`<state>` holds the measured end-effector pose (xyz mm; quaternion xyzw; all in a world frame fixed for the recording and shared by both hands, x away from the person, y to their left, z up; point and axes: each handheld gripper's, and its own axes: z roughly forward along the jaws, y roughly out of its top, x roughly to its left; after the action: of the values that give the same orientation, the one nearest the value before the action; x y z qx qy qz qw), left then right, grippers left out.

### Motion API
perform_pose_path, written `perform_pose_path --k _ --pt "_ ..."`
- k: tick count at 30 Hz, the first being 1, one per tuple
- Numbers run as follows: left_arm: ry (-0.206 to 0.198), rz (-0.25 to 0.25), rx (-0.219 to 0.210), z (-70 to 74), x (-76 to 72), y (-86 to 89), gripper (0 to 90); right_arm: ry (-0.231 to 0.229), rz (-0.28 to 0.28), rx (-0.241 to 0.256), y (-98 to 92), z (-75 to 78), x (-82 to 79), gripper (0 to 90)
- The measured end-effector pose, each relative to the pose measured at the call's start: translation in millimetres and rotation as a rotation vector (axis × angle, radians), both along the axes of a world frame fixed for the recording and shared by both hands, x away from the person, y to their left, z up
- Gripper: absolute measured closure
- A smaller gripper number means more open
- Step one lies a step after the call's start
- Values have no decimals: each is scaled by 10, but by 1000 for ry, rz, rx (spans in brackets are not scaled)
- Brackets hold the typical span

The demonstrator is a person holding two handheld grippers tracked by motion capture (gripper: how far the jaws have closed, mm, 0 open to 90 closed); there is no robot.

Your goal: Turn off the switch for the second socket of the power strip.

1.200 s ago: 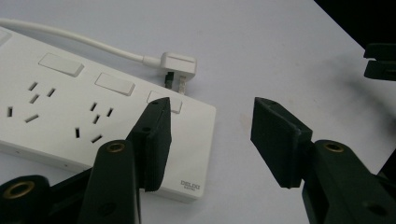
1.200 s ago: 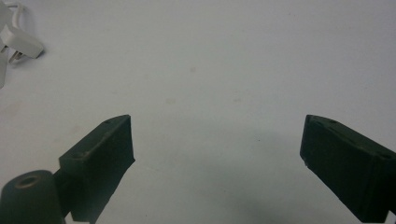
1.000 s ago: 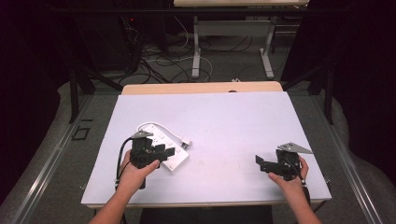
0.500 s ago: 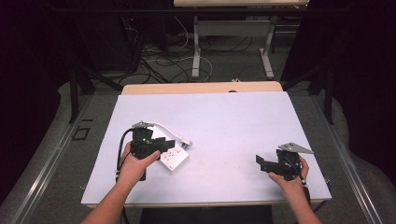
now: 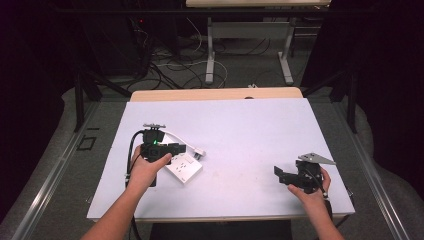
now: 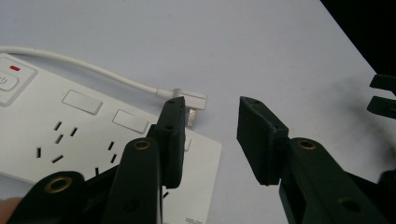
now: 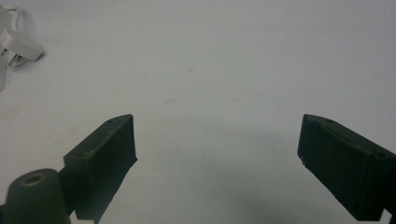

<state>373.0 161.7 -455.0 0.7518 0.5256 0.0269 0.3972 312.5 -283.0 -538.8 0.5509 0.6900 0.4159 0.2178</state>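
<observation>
While parted a moderate way over the white power strip point(image 6: 93, 140) at the table's point(image 5: 240, 125) near left, left gripper point(image 6: 210, 135) grips nothing, one jaw above the strip's end near its plug point(image 6: 189, 100). Right gripper point(image 7: 217, 154), near right: gaping wide above bare tabletop, empty.

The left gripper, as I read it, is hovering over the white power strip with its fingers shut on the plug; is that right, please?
Not quite: the left gripper does hover over the white power strip, but its fingers are open and hold nothing. The plug lies loose on the table, as the left gripper view shows.
</observation>
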Motion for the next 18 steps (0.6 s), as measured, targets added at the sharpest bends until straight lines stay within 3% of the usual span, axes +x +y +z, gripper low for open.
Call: perform_pose_path --k 5,18 --pt "25 10 32 3 79 -25 681 3 -1 1 -1 -2 1 115" --pt "56 38 61 -70 247 -73 761 6 -13 8 -5 -10 2 132"
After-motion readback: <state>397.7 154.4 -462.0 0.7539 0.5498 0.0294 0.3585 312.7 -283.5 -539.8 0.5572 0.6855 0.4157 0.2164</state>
